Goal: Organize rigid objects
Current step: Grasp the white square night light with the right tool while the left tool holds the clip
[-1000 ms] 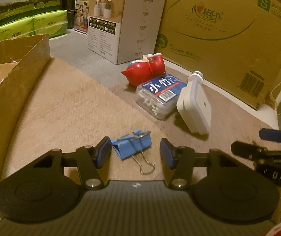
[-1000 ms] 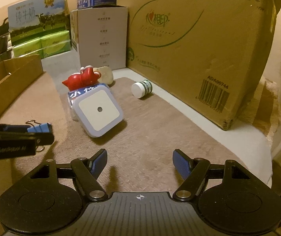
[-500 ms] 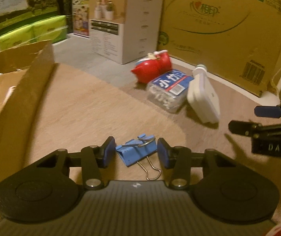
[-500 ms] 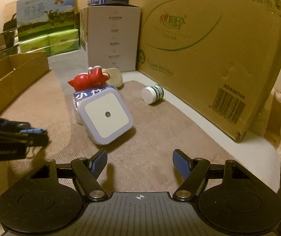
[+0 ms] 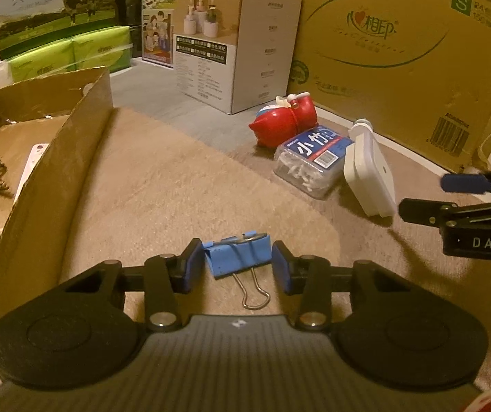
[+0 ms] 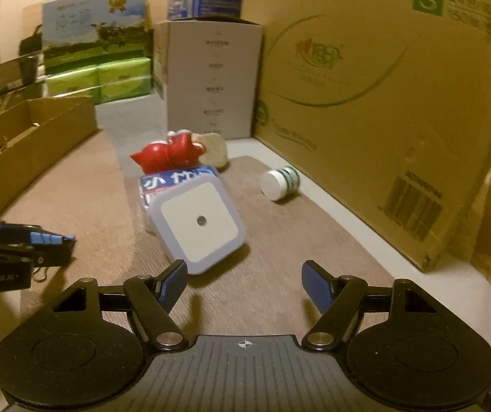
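We have the left tongs (image 5: 238,266) closing on the blue binder clip (image 5: 237,259), pads just beside its ends, contact unclear. Clip's long axis runs 9-to-3, wire handles toward 6, on the brown mat (image 5: 176,189). Right tongs (image 6: 244,283) spread, nothing between them. At 1 o'clock: clear box labelled "小竹" (image 5: 314,161), then the white square plug (image 5: 369,178).

Before me, tan carpet (image 5: 183,185), grey floor (image 5: 149,86) beyond it, large cardboard carton (image 6: 382,86) on my right, white box (image 5: 238,51), milk cartons (image 5: 53,10) stacked behind, dim warm light.
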The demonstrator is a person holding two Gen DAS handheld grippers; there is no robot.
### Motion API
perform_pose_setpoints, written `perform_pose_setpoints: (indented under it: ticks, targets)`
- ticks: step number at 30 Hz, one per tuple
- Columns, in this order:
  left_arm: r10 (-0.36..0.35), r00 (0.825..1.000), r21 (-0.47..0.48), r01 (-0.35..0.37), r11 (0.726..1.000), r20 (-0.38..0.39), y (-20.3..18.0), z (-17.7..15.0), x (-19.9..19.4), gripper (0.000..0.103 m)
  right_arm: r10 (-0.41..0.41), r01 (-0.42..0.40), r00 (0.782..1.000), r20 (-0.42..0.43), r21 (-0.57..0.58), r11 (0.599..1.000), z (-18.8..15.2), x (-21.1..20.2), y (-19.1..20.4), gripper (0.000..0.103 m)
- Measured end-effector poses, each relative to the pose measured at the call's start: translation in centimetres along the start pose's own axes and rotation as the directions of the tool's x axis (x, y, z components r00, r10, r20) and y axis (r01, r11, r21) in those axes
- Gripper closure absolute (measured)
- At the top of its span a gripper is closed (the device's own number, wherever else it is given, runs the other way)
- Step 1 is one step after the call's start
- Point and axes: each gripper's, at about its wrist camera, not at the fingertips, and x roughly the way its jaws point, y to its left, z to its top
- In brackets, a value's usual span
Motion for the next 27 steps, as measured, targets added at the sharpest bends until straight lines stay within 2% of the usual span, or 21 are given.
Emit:
perform_pose_setpoints:
  ticks: [6,11,16,17,21,27]
  targets:
    - [-0.024,1.000,0.024,0.024,0.999,0.004,0.4,0.3,0.2,0.064,0.105,-0.102,0.994,0.025,-0.118,0.988,1.4,1.5,0.3,0.030]
    - [-0.040,0.999,0.039,0.039,0.998,0.008,0.4,0.4,0.3,0.064,0.182,-0.180,0.983,-0.015,-0.222,0.958,2.6,3.8,0.3,0.030]
    - [-0.060,0.998,0.048,0.059,0.997,0.007,0.5,0.4,0.2,0.064,0.239,-0.250,0.968,-0.077,-0.211,0.945,3.4,5.3,0.1,0.031]
    - [-0.062,0.998,0.055,0.061,0.997,0.007,0.5,0.4,0.2,0.064,0.232,-0.243,0.970,-0.078,-0.211,0.947,3.4,5.2,0.3,0.036]
    - [-0.079,0.997,0.065,0.079,0.995,-0.003,0.5,0.2,-0.2,0.064,0.205,-0.216,0.975,-0.083,-0.161,0.963,3.1,4.0,1.0,0.037]
    - [-0.107,0.994,0.101,0.108,0.989,-0.017,0.3,-0.5,-1.8,0.064,0.087,-0.084,0.993,-0.082,0.049,0.995,1.6,0.3,1.9,0.037]
